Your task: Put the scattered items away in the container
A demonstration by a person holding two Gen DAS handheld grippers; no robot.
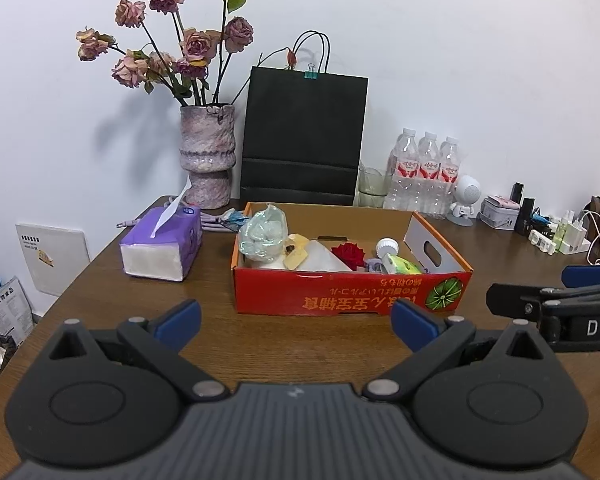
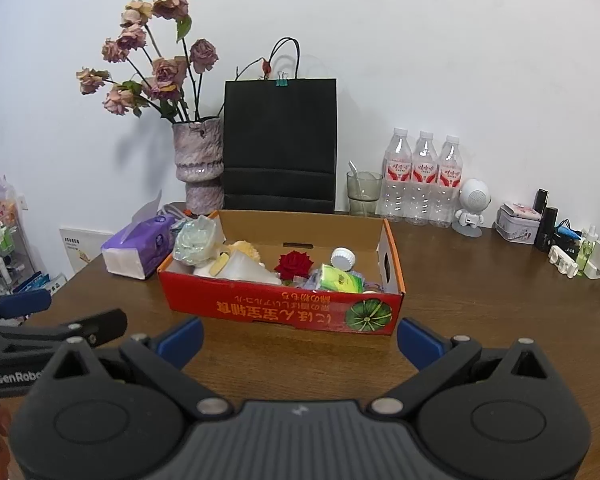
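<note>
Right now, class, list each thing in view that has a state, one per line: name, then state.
Left gripper: jaws open, empty.
Right gripper: jaws open, empty.
Box: open-topped, partly filled, upright on the table.
Rose: lying in the box.
Tissue pack: opened, one tissue sticking up, outside the box.
Bag: upright, top clipped shut.
Bottles: capped, standing.
Glass: upright, with a spoon in it.

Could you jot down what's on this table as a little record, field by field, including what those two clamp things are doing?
container: red and orange cardboard box, open top, mid-table
inside box: red rose, white screw cap, green packet, crinkled clear wrapper
left of box: purple tissue pack, outside it
behind box: black paper bag, vase of dried pink roses
left gripper: open, empty, in front of the box
right gripper: open, empty, in front of the box
</note>
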